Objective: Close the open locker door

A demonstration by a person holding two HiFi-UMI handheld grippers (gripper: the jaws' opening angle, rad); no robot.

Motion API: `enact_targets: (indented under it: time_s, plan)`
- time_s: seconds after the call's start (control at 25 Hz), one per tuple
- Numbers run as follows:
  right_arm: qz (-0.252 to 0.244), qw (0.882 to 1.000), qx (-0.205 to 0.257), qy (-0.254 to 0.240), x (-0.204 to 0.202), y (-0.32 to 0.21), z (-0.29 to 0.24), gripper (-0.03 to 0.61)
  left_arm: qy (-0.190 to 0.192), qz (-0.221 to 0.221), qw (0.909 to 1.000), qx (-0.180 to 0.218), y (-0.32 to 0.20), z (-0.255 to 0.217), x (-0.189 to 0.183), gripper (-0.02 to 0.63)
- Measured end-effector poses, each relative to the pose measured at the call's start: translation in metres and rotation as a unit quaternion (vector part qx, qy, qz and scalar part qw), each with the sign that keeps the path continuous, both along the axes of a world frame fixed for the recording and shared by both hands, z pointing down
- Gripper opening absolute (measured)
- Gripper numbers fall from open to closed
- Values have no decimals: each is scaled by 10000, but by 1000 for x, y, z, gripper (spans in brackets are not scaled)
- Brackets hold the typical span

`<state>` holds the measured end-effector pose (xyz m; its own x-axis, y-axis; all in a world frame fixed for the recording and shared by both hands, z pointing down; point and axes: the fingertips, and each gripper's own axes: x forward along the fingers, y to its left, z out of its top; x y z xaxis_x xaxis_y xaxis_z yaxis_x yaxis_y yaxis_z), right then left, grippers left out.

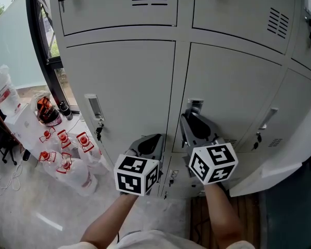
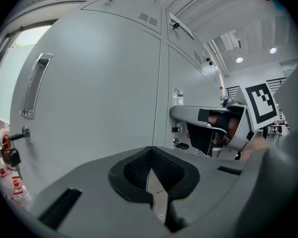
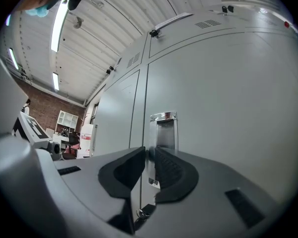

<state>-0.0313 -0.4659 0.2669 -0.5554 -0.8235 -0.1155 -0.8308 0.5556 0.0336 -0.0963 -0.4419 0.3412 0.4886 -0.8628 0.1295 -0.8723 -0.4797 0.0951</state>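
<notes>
Grey lockers (image 1: 124, 82) fill the head view. My right gripper (image 1: 193, 117) is at the chrome recessed handle (image 1: 195, 106) of the middle lower door. In the right gripper view its jaws (image 3: 149, 155) stand close together, and the handle's (image 3: 165, 133) left edge runs into the narrow gap between the pads. My left gripper (image 1: 147, 141) hovers by the seam between the two lower doors, shut on nothing (image 2: 150, 155). A pale door panel (image 1: 280, 165) juts out from the locker front at the lower right.
The left door has its own handle (image 1: 93, 107) with keys (image 1: 99, 131) hanging below. Clear bags of red-capped bottles (image 1: 67, 157) lie on the floor at left, beside a dark window frame (image 1: 41, 45). More keys (image 1: 171, 179) hang low between the grippers.
</notes>
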Motion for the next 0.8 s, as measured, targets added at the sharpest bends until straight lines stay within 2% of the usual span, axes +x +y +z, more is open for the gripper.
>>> enact_targets:
  time_s: [0.44, 0.8]
  plan:
    - [-151, 9999, -12, 19, -3, 7, 1, 58, -52, 36, 10000, 49, 5, -4, 0, 6]
    - [-17, 10000, -47, -12, 10, 14, 1, 60, -51, 38, 10000, 41, 15, -3, 1, 6]
